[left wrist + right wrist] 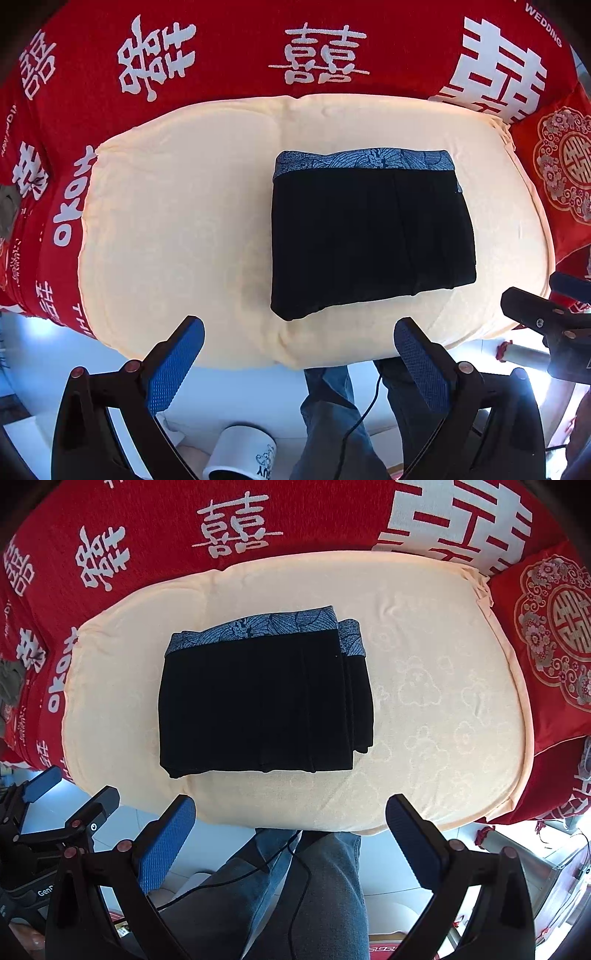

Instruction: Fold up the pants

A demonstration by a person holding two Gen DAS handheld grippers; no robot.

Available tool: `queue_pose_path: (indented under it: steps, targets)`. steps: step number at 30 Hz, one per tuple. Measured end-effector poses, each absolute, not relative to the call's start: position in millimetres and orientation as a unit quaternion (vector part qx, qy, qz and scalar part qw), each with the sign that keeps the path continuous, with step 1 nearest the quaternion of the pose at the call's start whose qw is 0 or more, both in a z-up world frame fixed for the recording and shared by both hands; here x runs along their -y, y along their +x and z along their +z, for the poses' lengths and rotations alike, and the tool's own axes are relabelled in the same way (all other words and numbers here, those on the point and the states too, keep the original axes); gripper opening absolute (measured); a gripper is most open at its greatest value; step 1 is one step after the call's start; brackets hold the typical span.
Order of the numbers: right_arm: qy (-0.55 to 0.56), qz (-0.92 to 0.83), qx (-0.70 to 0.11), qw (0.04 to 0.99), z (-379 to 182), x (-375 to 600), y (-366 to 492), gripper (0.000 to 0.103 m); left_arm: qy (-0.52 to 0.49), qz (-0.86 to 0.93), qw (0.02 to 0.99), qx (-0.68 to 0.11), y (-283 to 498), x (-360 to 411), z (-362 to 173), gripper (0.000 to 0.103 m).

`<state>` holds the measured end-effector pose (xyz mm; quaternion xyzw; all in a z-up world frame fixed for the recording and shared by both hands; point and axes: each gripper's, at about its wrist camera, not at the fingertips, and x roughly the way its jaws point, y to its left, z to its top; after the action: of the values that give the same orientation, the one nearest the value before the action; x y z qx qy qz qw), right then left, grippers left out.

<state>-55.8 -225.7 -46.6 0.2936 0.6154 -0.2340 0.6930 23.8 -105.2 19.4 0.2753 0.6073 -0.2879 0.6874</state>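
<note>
The black pants point(369, 236) lie folded into a compact rectangle on a cream towel point(177, 221), with a blue patterned waistband along the far edge. They also show in the right wrist view point(258, 701), on the same towel point(443, 720). My left gripper point(299, 332) is open and empty, held back near the towel's front edge. My right gripper point(290, 808) is open and empty, also near the front edge. The right gripper shows at the right of the left wrist view point(546, 314); the left gripper shows at the left of the right wrist view point(55, 801).
A red cover with white characters point(221, 55) surrounds the towel. A red embroidered cushion point(554, 627) lies at the right. Below the front edge are the person's jeans point(314, 886), a black cable point(295, 867) and a white cup point(243, 454) on the floor.
</note>
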Motion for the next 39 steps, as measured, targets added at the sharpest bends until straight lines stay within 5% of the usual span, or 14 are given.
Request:
queue_pose_path:
  steps: [39]
  targets:
    - [0.288, -0.245, -0.612, 0.694, -46, 227, -61, 0.103, 0.309, -0.298, 0.683, -0.591, 9, 108, 19, 0.103]
